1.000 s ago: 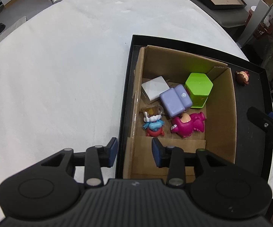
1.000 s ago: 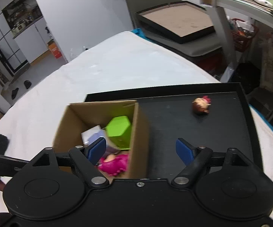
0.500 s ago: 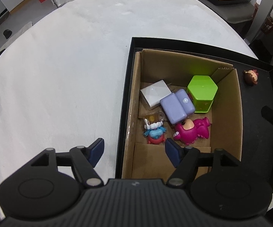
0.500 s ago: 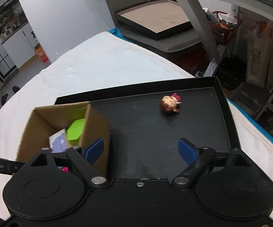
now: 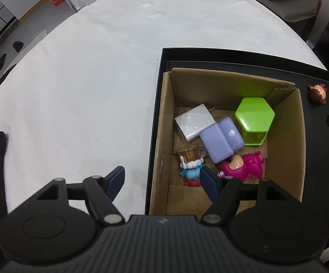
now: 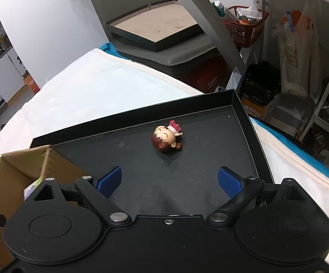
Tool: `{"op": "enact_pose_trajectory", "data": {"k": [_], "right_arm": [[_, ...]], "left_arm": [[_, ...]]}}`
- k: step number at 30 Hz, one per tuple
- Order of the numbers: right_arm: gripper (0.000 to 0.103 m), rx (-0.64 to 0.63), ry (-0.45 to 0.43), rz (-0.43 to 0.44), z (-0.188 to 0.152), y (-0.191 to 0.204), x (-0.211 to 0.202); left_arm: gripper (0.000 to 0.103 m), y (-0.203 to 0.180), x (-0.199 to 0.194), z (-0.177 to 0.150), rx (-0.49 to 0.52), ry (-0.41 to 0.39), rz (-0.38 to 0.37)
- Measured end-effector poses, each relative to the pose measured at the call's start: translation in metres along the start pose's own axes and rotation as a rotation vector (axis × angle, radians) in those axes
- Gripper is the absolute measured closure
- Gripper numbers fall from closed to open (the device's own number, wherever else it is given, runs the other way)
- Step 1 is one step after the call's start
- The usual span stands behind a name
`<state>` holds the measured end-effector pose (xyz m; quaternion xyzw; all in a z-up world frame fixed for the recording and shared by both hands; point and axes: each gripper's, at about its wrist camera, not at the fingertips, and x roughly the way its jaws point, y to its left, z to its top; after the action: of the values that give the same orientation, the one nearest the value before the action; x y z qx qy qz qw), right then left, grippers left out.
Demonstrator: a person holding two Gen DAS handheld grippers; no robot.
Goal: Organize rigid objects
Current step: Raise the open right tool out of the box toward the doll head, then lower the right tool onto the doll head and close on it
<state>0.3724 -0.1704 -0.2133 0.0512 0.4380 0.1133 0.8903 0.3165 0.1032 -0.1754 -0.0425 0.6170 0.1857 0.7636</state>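
White cloth covers the round table (image 5: 84,79), and on its right part sits a shallow black tray (image 6: 210,166) with a low raised rim. Standing in the tray's left half is an open cardboard box (image 5: 299,136); seen from the left wrist, its near-left wall lies between the spread fingers of the left gripper (image 5: 162,182), one blue pad over the cloth and the other over the box's inside, with neither pad pressing on anything. Inside the box lie a white charger block (image 5: 194,122), a lilac toy sofa (image 5: 221,141) touching it, a green hexagonal container (image 5: 254,119) just beside the sofa, a magenta dinosaur figure (image 5: 244,166), a tiny glass mug (image 5: 190,153) and a small blue-and-red figure (image 5: 191,173) partly hidden by the gripper's inner finger.

Outside the box, on the bare tray floor towards the far right corner, a brown-haired doll figure (image 6: 166,136) with a pink bow lies on its side, well apart from the box. The right gripper (image 6: 169,179) hangs above the tray, pointing towards this figure; its jaws are opening, already wide, with only bare tray between them.

Beyond the table, a second dark tray with a brown base (image 6: 157,26) rests on a grey cushion, and a red basket (image 6: 246,25) of clutter sits under a shelf
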Motion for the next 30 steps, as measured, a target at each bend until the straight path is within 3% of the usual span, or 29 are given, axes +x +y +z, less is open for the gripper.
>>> {"op": "enact_pose_trajectory", "data": {"k": [5,17,22,27,29,30], "right_arm": [[0.011,-0.054,-0.024,-0.050,0.007,0.001,0.017],[0.013,-0.126,-0.036,-0.058,0.015,0.009,0.052],[0.035,-0.165,-0.015,-0.060,0.010,0.014,0.062],[0.041,-0.219,-0.053,-0.092,0.006,0.018,0.063],[0.050,-0.221,-0.060,-0.083,0.007,0.020,0.062],[0.064,-0.219,-0.065,-0.068,0.007,0.020,0.060]], "left_arm": [[0.032,-0.002,0.005,0.005,0.000,0.013,0.026],[0.032,-0.013,0.007,0.026,0.041,0.020,0.066],[0.032,-0.013,0.012,0.029,0.038,0.030,0.073],[0.032,-0.014,0.006,0.026,0.070,0.021,0.082],[0.032,-0.013,0.004,0.025,0.063,0.022,0.084],[0.032,-0.011,0.004,0.025,0.059,0.024,0.082]]}}
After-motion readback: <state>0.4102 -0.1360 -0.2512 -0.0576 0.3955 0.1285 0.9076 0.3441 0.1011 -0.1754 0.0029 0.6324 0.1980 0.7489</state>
